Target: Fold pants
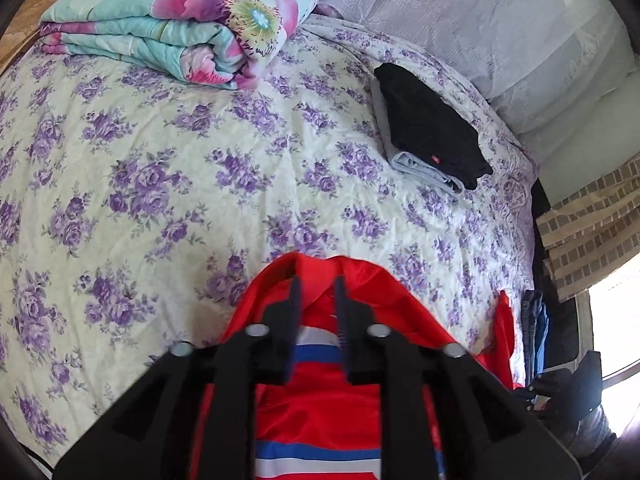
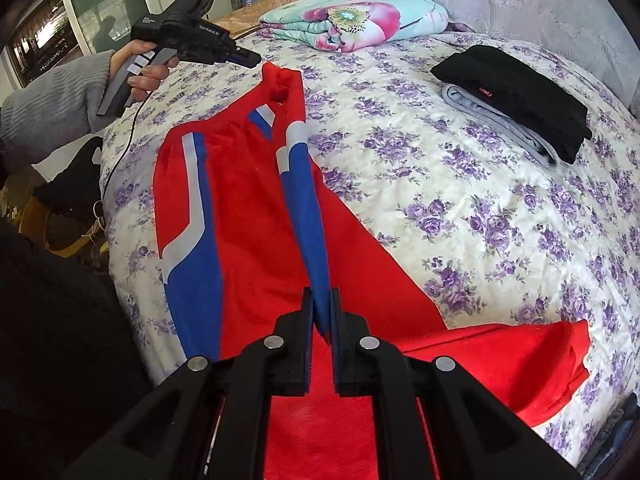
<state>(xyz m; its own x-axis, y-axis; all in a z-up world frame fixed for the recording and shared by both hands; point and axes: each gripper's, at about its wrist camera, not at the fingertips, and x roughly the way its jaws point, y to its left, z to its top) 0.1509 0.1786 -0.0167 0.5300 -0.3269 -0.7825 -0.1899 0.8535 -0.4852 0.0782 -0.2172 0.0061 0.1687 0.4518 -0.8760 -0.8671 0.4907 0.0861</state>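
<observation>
Here the right gripper [image 2: 321,300] was clamped on a blue stripe of the red pants [image 2: 256,216], which lay spread on the near-left bed [image 2: 460,184]. The left gripper [image 1: 318,286] stood partly open above the pants, gripping nothing. Its body's white lettering was too small to read.

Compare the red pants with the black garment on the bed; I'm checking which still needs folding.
The red pants lie spread out with blue and white stripes showing; the black garment is folded compact and plain dark. The red pants are pinched by the right gripper; the black garment rests untouched atop a folded grey one. Both lie on the floral bedspread.
</observation>
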